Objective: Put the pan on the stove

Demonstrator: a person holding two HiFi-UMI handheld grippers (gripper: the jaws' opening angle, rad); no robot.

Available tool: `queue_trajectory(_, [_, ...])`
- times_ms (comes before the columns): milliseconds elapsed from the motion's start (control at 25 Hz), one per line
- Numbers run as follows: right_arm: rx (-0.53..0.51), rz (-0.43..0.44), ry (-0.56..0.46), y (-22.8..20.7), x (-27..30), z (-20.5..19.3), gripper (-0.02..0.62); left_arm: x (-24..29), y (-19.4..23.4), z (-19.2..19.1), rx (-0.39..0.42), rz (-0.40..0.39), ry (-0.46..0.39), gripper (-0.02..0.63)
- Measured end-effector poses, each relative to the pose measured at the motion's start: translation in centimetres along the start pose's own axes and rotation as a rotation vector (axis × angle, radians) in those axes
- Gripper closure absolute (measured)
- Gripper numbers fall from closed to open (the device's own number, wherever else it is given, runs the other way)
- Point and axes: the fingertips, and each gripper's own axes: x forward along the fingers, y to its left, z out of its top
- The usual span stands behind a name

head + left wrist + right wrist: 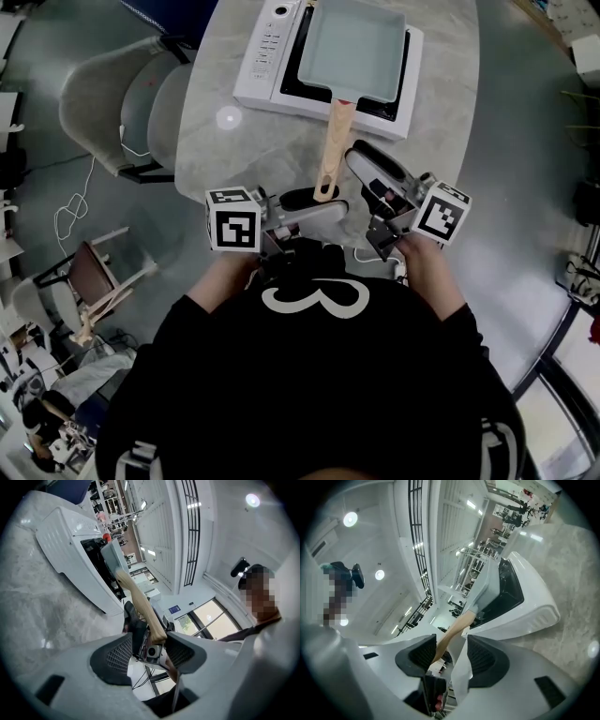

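Left claw and right claw, both spread apart, gripping nothing, flanking the near end of the handle at mid-frame. Farther up, handle axis running away to the pan, seated on the stove at top centre of the tabletop.

I'm looking down on a pale marble-look table on a smooth grey floor, with grey shell chairs just beside its left edge. A white cable trails across the floor near a small wooden-framed chair. Round ceiling lights glow overhead, and daylight shows through windows.
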Motion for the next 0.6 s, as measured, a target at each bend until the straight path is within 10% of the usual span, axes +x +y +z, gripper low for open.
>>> queue_trajectory(600, [-0.323,0.057,0.078,7.8,-6.2,-2.4,0.521,-2.3,-2.6,-4.7,0.141,0.116,-0.072,0.495])
